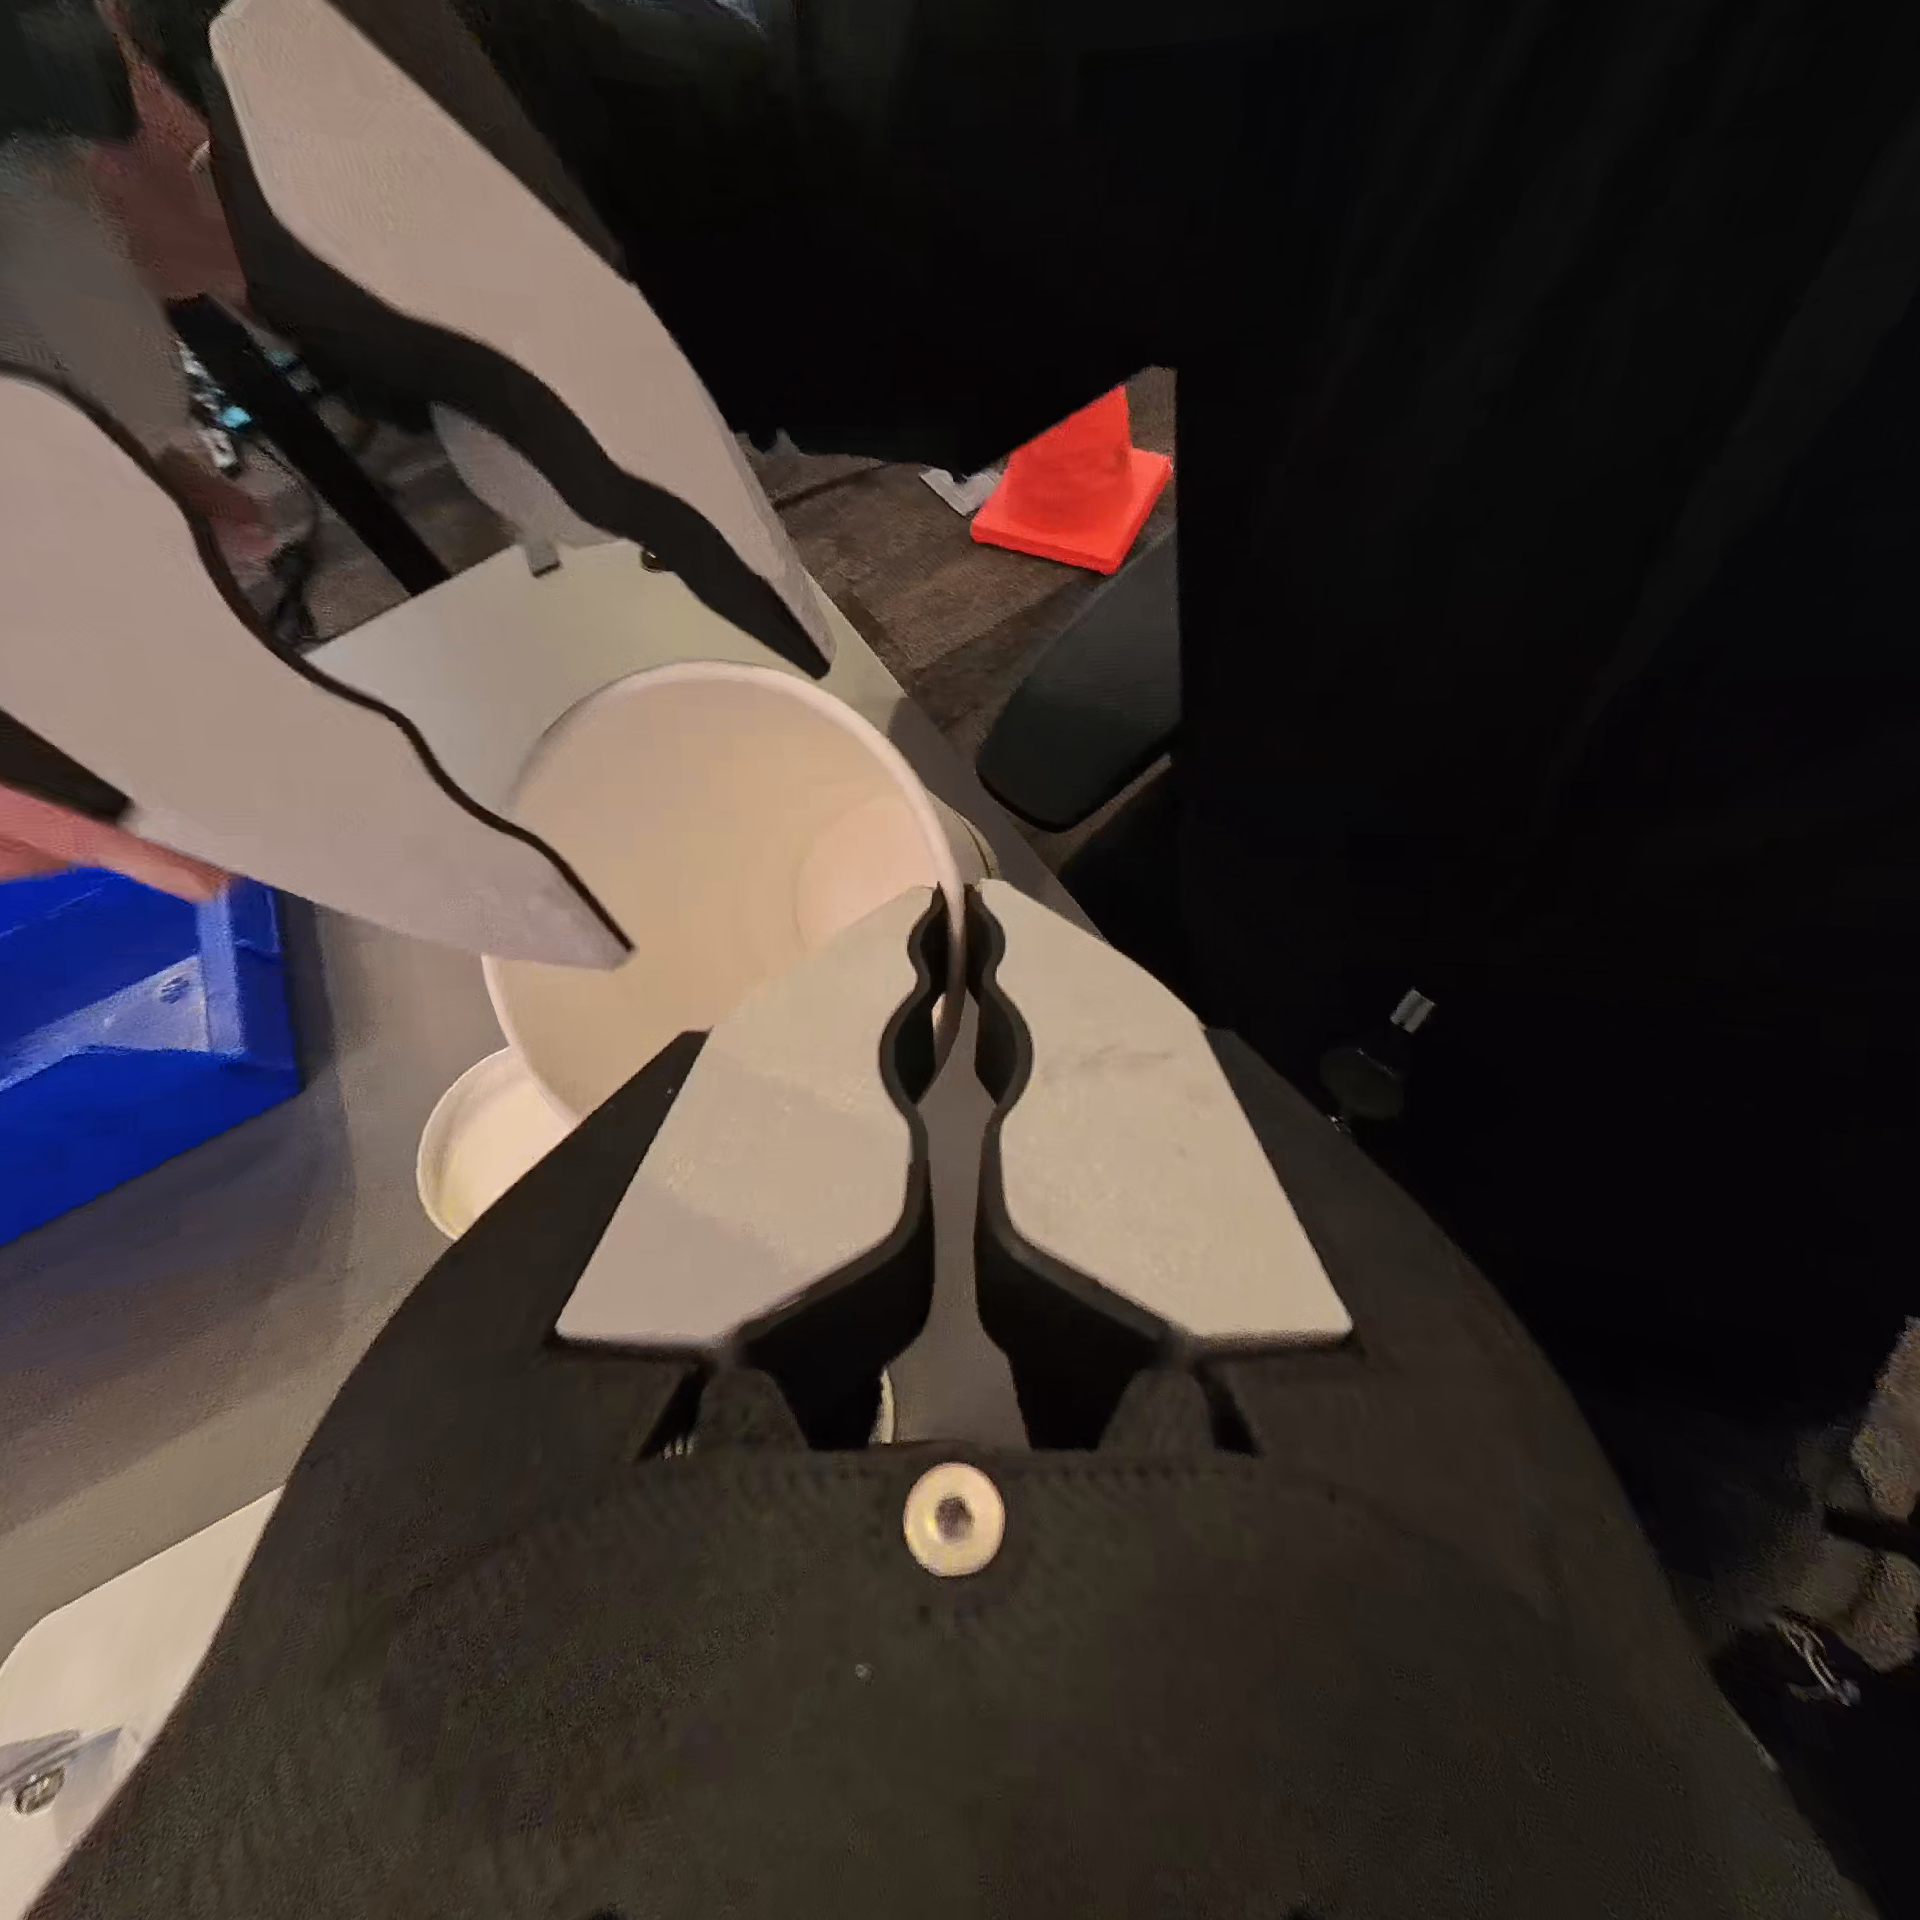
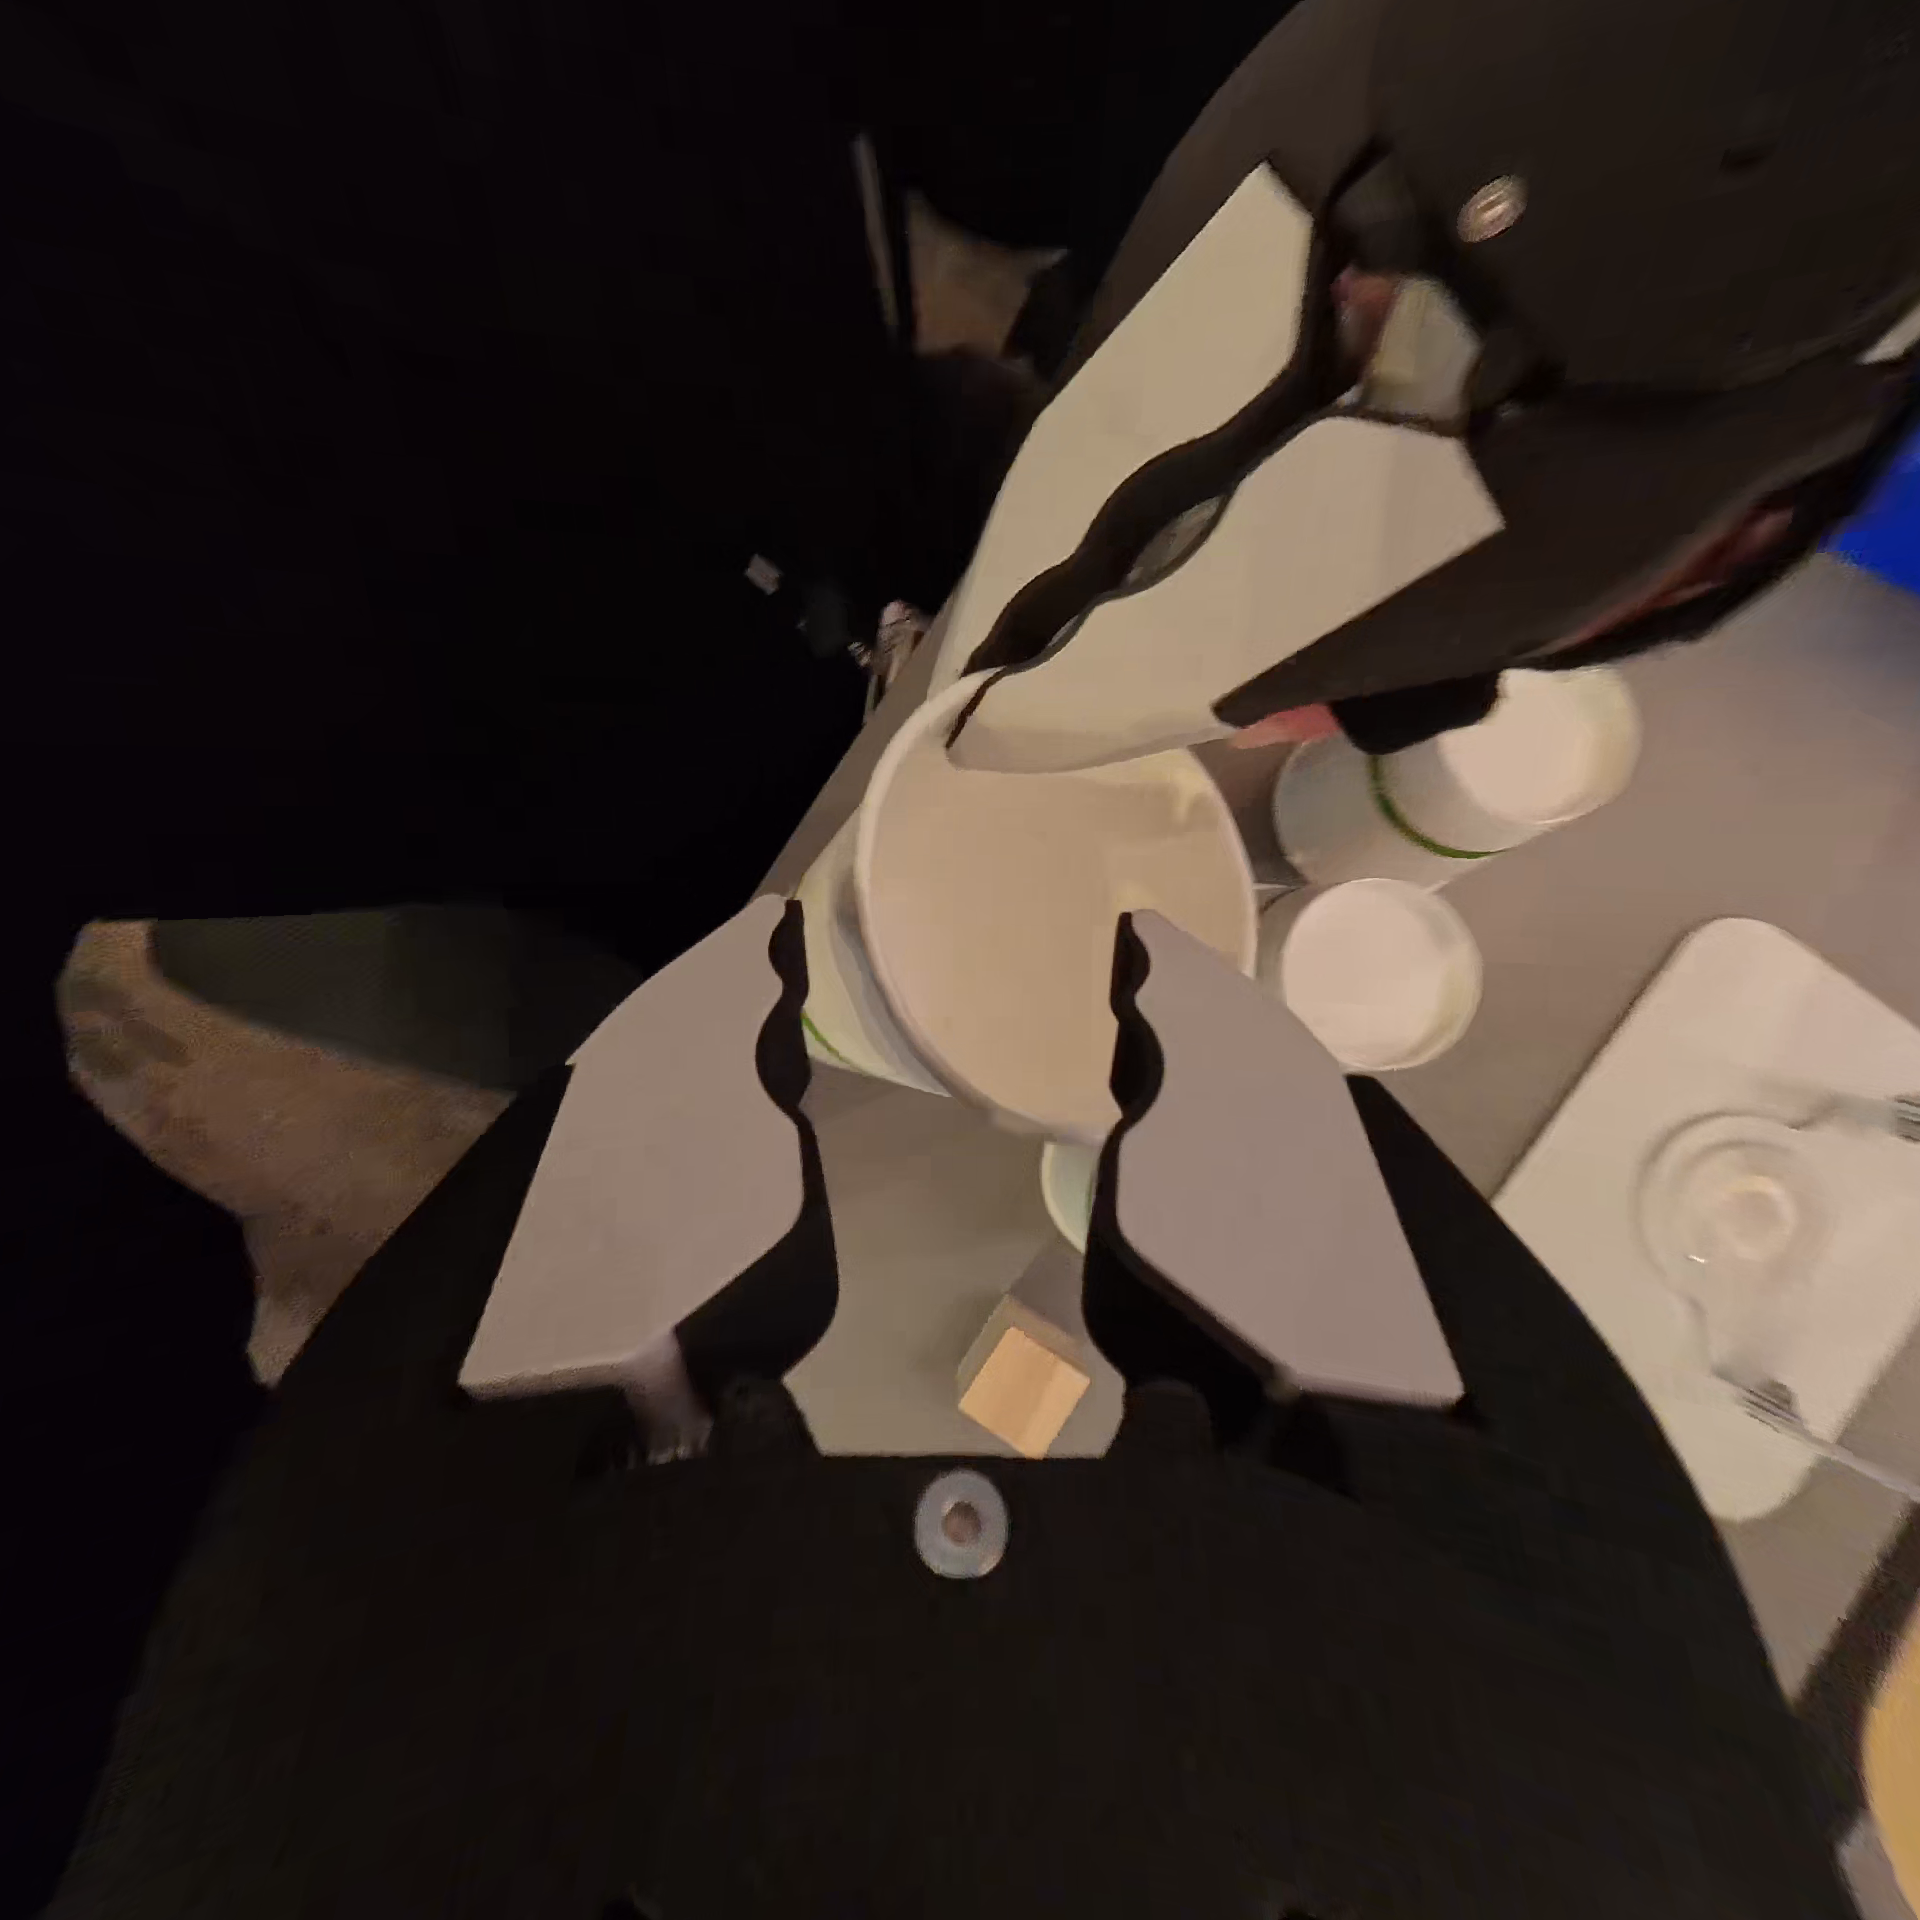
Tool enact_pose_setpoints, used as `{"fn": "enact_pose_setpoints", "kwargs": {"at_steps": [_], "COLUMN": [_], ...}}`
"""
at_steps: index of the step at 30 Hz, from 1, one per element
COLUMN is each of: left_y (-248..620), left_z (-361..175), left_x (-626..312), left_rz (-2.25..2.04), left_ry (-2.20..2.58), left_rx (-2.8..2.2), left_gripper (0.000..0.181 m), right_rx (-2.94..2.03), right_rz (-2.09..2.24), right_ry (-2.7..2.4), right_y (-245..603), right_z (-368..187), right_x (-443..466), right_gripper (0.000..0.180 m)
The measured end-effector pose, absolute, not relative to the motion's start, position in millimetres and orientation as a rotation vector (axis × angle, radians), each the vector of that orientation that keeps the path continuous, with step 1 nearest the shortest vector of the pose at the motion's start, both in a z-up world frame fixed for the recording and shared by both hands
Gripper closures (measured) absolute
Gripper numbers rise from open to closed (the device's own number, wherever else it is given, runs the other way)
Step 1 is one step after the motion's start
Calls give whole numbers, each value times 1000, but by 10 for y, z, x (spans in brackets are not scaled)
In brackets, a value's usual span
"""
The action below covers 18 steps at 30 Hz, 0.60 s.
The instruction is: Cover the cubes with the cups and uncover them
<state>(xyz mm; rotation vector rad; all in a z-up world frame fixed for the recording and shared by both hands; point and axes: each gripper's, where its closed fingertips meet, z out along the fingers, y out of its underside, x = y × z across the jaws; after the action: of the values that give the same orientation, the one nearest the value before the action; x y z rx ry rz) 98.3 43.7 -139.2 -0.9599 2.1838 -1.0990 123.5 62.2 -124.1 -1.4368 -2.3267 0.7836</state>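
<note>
My left gripper point(image 1: 958, 920) is shut on the rim of a white paper cup point(image 1: 717, 831). The cup is tilted above the grey table with its mouth towards both cameras. In the right wrist view this cup point(image 2: 1039, 935) shows a thin green line on its side, and the left gripper point(image 2: 964, 717) pinches its far rim. My right gripper point(image 2: 961, 920) is open and empty, with its fingertips at either side of the cup's near edge. It also shows in the left wrist view point(image 1: 717, 800). A wooden cube point(image 2: 1023, 1392) lies uncovered on the table between the right fingers' bases.
More white cups stand on the table point(image 2: 1621, 935): one upside down point(image 2: 1371, 971), one with a green line point(image 2: 1496, 769), one partly hidden point(image 1: 478, 1143). A white tray point(image 2: 1621, 1039) holding clear glassware is at the right. A blue bin point(image 1: 125, 1039), the table edge, a black chair point(image 1: 1091, 707) and an orange cone point(image 1: 1081, 478) are nearby.
</note>
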Motion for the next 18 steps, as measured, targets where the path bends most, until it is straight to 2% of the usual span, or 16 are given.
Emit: {"fn": "enact_pose_setpoints", "kwargs": {"at_steps": [3, 8, 13, 16, 18], "left_y": [390, 364, 393, 462, 573], "left_z": [-1419, -1519, -1465, -1345, -1228], "left_x": [976, 981, 1011, 1025, 1022], "left_rz": [-1095, -1088, -1079, -1064, -1002], "left_ry": [2245, 2319, 2282, 2213, 2123], "left_rx": [-945, -952, -946, -945, -964], "left_gripper": [179, 177, 174, 163, 150], "right_rx": [-1446, -1396, -1405, -1422, -1445], "right_rz": [800, 860, 857, 817, 756], "right_ry": [-2479, -2614, -2543, -2485, -2419], "right_y": [505, 311, 313, 356, 426], "right_z": [-1431, -1520, -1538, -1454, -1368], "right_x": [1266, 1354, 1384, 1449, 1530], "right_gripper": [139, 178, 179, 179, 179]}}
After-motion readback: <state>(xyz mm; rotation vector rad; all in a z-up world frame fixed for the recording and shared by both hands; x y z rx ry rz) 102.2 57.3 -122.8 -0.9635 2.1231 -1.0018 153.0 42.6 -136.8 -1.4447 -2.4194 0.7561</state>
